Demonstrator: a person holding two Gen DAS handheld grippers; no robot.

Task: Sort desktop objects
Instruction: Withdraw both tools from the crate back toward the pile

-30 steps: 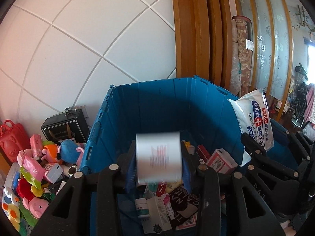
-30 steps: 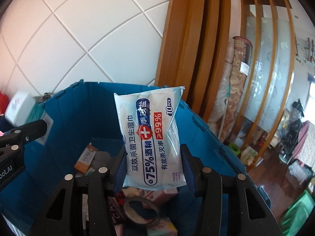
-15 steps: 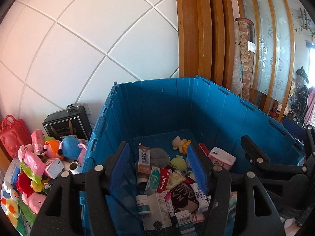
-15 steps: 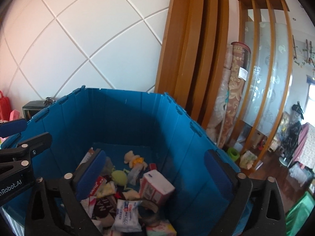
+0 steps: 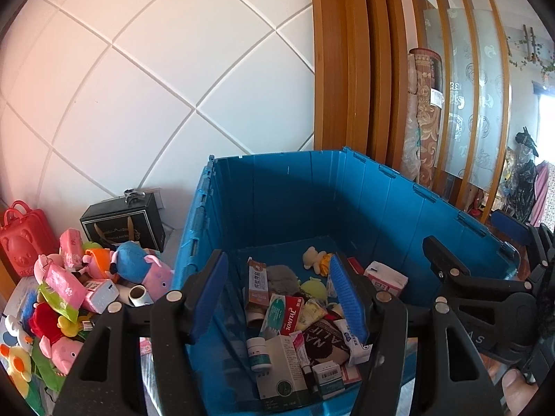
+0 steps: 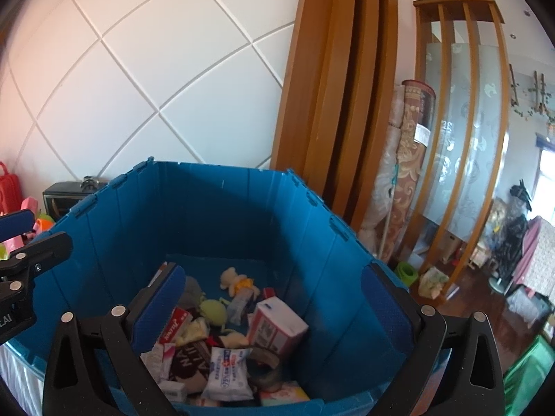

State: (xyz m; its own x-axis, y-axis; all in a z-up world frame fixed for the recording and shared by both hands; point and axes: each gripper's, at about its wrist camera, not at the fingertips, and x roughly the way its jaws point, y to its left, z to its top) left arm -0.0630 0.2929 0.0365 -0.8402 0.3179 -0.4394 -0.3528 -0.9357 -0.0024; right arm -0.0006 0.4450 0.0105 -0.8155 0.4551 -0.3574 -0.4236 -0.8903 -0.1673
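Both tools hung above the blue crate (image 5: 364,201), each with its blue-padded jaws spread wide and nothing between them. The left tool (image 5: 277,298) stood over the crate's near left corner; the right tool (image 6: 270,305) stood over its near right side, the two held side by side.

Inside the crate lay a mixed heap on the floor of the box: a wipes packet (image 6: 227,369) marked 75% near the front wall, a white and pink carton (image 6: 275,326) tilted beside it, a Tylenol box (image 5: 282,313), a small white pill bottle (image 5: 258,348), a tall brown and white box (image 5: 257,286), and a small yellow plush (image 5: 314,258) toward the far wall.

Outside the crate, against its left wall, sat a pile of plush toys (image 5: 79,284), with a black gift box (image 5: 123,222) and a red case (image 5: 22,239) behind it by the white panelled wall.
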